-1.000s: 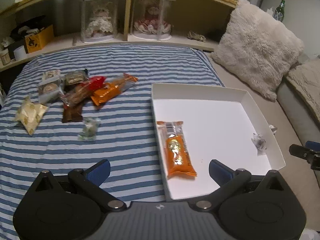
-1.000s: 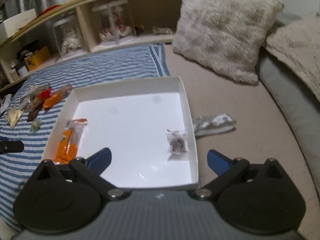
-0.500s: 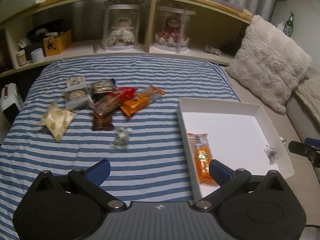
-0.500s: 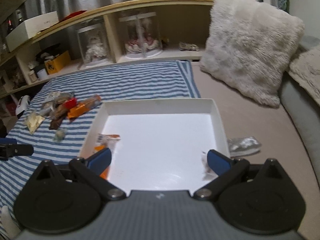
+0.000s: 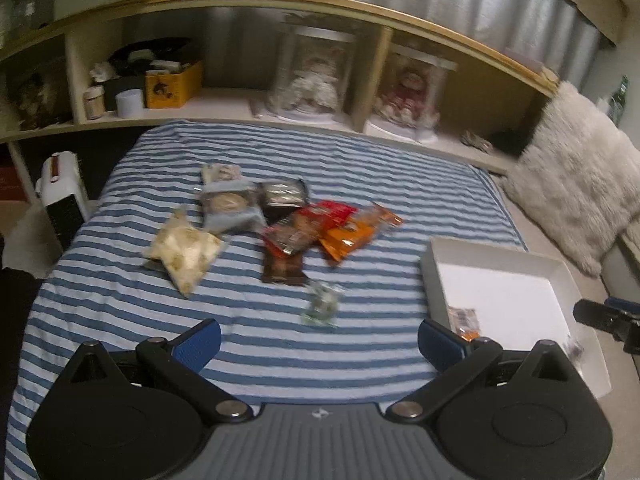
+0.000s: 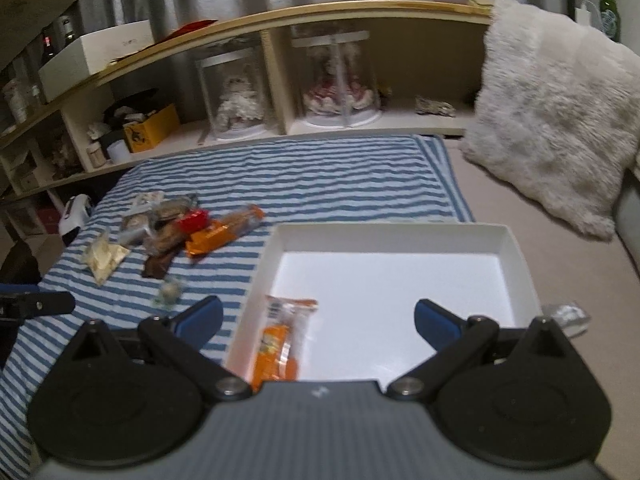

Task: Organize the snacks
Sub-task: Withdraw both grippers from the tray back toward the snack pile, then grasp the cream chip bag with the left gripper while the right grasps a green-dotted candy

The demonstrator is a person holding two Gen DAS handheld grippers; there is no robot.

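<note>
A white tray (image 6: 516, 258) lies on the bed and holds an orange snack pack (image 6: 280, 344); the tray also shows in the left wrist view (image 5: 432, 276). A pile of snacks (image 5: 304, 226) lies on the blue striped sheet (image 5: 280, 352), with a cream packet (image 5: 184, 252) to its left and a small green candy (image 5: 322, 304) in front. The pile shows in the right wrist view (image 6: 192, 228) too. My left gripper (image 5: 318, 340) is open and empty above the sheet, in front of the candy. My right gripper (image 6: 318, 320) is open and empty over the tray's near part.
A wooden shelf (image 6: 280, 128) with doll cases and boxes runs along the back. A fluffy pillow (image 6: 552, 120) leans at the right. A silver wrapper (image 6: 568, 314) lies on the beige mattress right of the tray. A white device (image 5: 60, 200) stands beside the bed at the left.
Both grippers pulled back and swung left. The snack pile now sits in the middle of the left wrist view, and the tray has slid right. Both grippers stayed open.
</note>
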